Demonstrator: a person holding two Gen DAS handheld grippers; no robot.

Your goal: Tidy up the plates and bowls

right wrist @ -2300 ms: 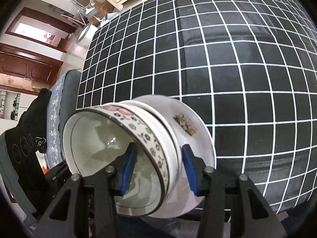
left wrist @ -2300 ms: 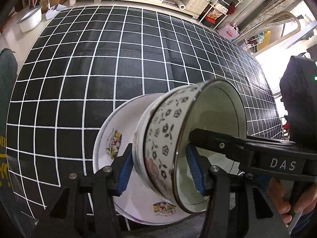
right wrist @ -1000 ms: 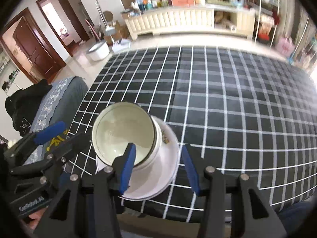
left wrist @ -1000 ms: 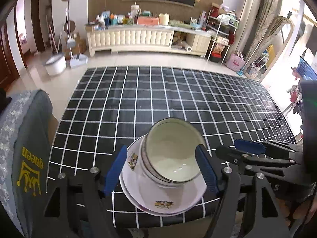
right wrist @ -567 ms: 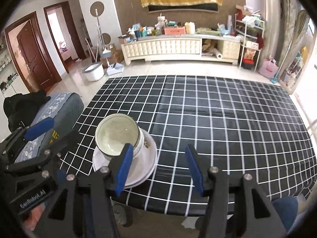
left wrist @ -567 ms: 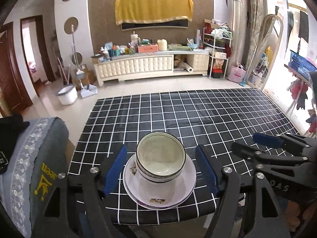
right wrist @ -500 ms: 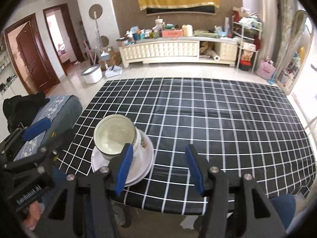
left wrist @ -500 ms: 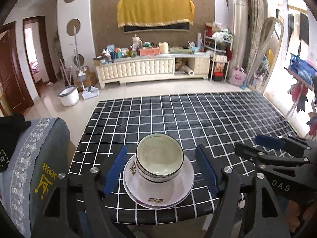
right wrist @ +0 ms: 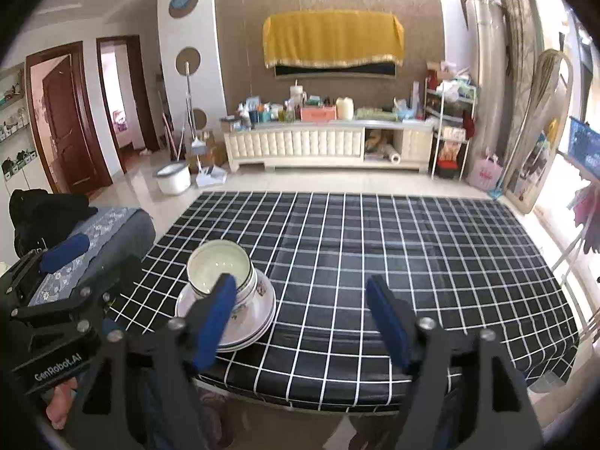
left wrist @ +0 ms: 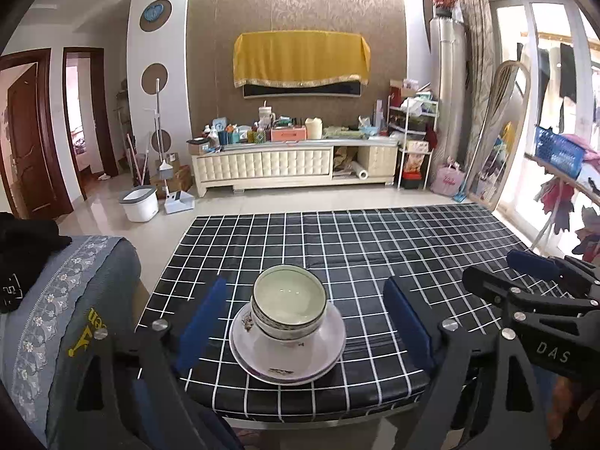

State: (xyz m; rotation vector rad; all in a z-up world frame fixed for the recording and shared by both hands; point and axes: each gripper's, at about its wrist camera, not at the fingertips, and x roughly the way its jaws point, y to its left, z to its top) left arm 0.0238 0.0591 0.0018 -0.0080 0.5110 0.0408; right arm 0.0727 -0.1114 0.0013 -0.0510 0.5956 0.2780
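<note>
The bowls point(left wrist: 288, 304) sit one inside the other on the plates point(left wrist: 287, 352), low in the middle of the left wrist view and at the lower left of the right wrist view. The stack stands upright on the counter point(left wrist: 375, 247), close to the near edge, on a black cloth with white squares. The left gripper point(left wrist: 303, 320) has its jaws wide open and holds nothing; the stack shows between the blue pads but they are apart from it. The right gripper point(right wrist: 303, 317) also has its jaws wide open and is empty. It sits to the right of the stack, and one blue pad covers a bit of the bowls in that view. A chair point(left wrist: 56, 300) with a grey cover stands at the left, beside the counter. I can see no other plates or bowls on the cloth, so I think the stacking step is done and the task is at its end or very near it. If there is a next move, it only calls for keeping both grippers off the stack so it does not get bumped. The stack is near the edge, so a knock could push it off.
</note>
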